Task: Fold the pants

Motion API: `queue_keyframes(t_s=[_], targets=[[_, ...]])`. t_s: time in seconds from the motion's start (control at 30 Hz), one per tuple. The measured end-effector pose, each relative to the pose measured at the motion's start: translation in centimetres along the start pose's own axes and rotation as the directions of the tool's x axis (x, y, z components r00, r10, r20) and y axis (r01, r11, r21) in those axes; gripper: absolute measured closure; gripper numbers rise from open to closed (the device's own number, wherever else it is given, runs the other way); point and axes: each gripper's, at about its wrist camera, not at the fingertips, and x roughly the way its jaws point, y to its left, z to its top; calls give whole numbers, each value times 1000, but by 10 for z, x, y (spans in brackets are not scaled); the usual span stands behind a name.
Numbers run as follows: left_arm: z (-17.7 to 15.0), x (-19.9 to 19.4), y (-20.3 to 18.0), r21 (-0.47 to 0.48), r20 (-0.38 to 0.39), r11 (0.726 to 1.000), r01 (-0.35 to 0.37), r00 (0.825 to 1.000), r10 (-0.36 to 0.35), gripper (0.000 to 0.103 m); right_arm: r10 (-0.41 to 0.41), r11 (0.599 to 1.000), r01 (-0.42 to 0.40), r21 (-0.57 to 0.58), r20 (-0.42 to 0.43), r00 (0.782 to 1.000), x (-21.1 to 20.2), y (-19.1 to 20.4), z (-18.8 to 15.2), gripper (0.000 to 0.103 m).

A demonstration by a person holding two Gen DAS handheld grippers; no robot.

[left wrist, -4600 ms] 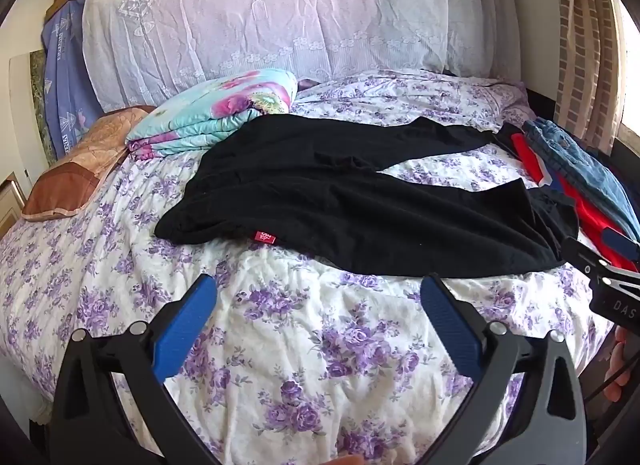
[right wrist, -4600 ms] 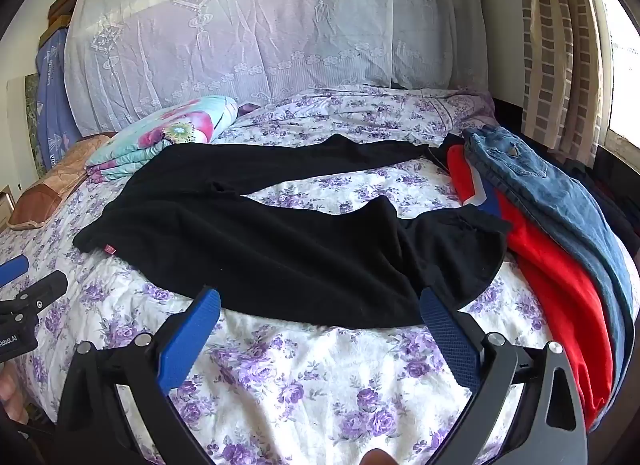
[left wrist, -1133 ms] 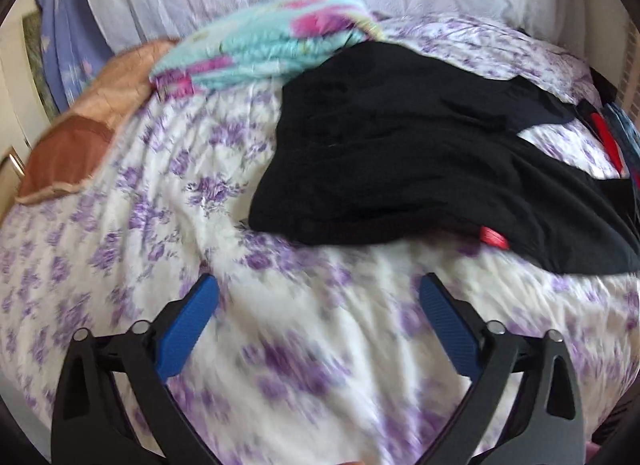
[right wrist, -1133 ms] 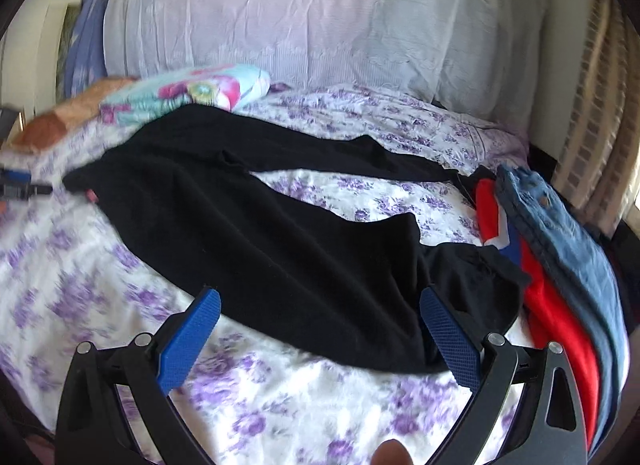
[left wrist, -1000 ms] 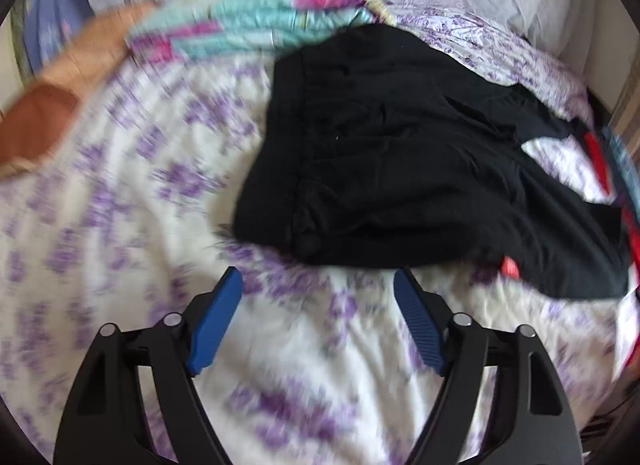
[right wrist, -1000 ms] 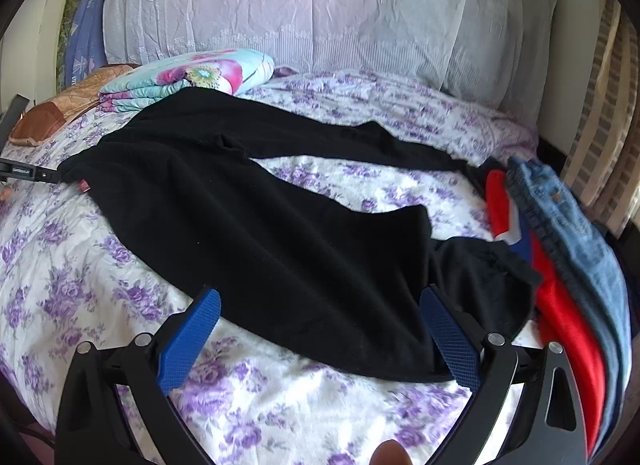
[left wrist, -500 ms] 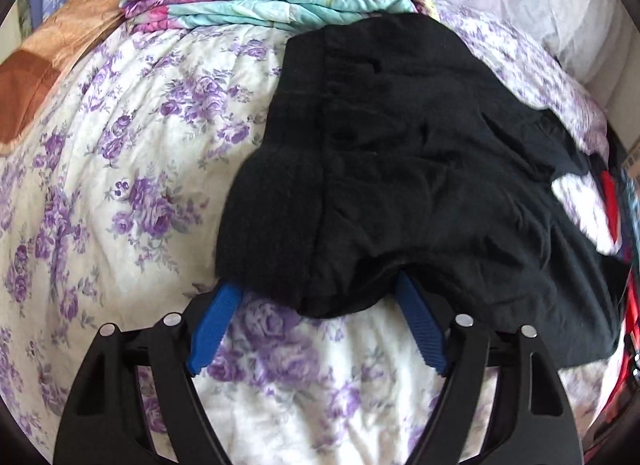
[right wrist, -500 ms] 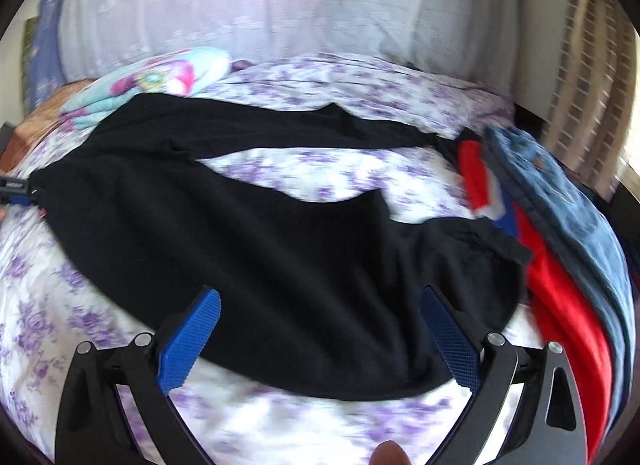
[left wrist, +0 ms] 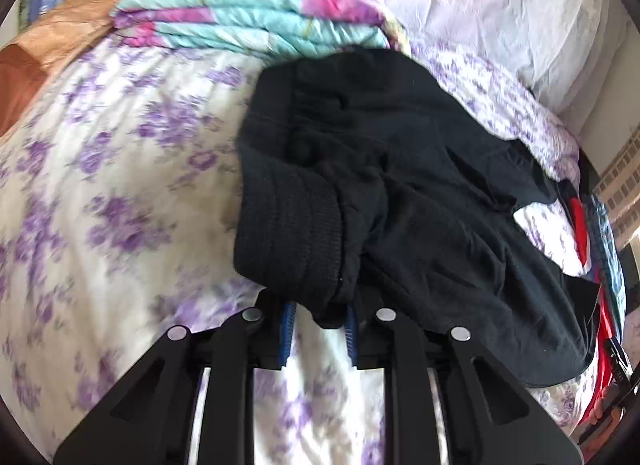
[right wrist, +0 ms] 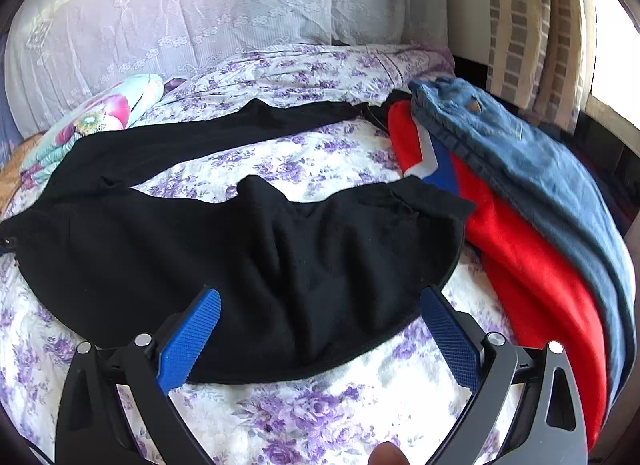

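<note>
Half a second before, my left tongs had stood wide with the ribbed waistband of the black pants just reaching between the blue pads; now the jaws were closing, with a bunched fold of that waistband between them, lifted slightly off the bed. My right tongs stood wide open with nothing between the pads, hovering over the hem end of the near leg, closer to the cloth than a second earlier. The pants lay spread across the purple-flowered sheet, the two legs splayed apart. A folded turquoise and pink quilt touched the waistband end, with an orange-brown cushion beyond it. By the leg ends lay a red garment and blue jeans, stacked near a striped curtain. A pale lace cover hung behind the bed. I could read no writing anywhere.
</note>
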Motion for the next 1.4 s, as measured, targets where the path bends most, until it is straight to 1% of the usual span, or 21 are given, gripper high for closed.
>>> queue_keyframes(t_s=[0.1,0.2,0.3,0.4,0.5,0.63,0.7,0.73,0.77,0.8,1.0,1.03,1.07,1.1,1.13,1.17,1.2,1.23,1.27,1.33,1.4], targets=[[-9,-28,16,-70,58,996,52,997,-47,85,-12,1000,12,-13,12,1000,-4,-2,2,3],[-22,-65,26,-87,143,994,59,989,-47,96,-38,999,38,7,15,999,-7,-14,4,3],[-37,-97,36,-102,199,992,69,979,-48,97,-53,997,53,59,-6,999,-3,-35,4,3],[-52,-120,50,-143,235,989,22,972,12,103,-63,992,67,108,-39,997,7,-53,3,3],[-66,-148,70,-188,283,977,-95,948,147,103,-56,986,66,152,-68,996,23,-67,6,3],[-72,-144,90,-222,197,973,-66,974,111,103,-110,969,132,209,-116,987,57,-88,19,3],[-72,-133,78,-192,137,978,-77,985,104,84,-85,963,119,241,-146,986,74,-93,25,3],[-73,-129,73,-178,123,981,-75,988,98,50,-66,962,101,252,-147,987,79,-93,28,3],[-70,-121,65,-160,110,985,-69,990,88,25,-59,962,97,254,-151,987,84,-92,29,3],[-67,-114,58,-152,108,986,-72,990,89,23,-62,964,100,245,-160,985,91,-88,31,3],[-35,-65,39,-135,60,991,-8,998,16,23,-64,967,109,232,-193,979,111,-80,31,3],[-26,-53,38,-149,42,989,27,999,-21,30,-61,965,108,239,-196,979,114,-81,32,3],[-21,-45,38,-159,25,987,36,999,-32,53,-58,964,106,244,-194,979,115,-82,32,3],[-17,-37,35,-157,8,986,54,999,-54,73,-51,962,99,253,-189,981,116,-84,31,8],[-15,-30,34,-155,-13,984,93,995,-96,92,-49,962,97,256,-186,981,116,-86,31,27],[-15,-25,33,-167,-21,980,112,993,-117,93,-49,963,94,253,-182,982,116,-87,31,38],[-17,-26,32,-162,-7,982,101,995,-104,93,-51,964,95,247,-179,982,115,-88,32,70],[-19,-29,30,-145,17,985,89,996,-87,93,-35,963,79,257,-171,985,112,-92,31,94],[-21,-35,30,-147,41,985,88,996,-83,94,1,959,45,281,-161,987,109,-97,31,100],[-26,-56,37,-173,103,977,123,989,-106,94,64,942,-15,336,-134,989,98,-107,29,100],[-31,-77,41,-182,146,969,166,979,-140,94,42,948,-2,319,-119,992,84,-110,28,100]])
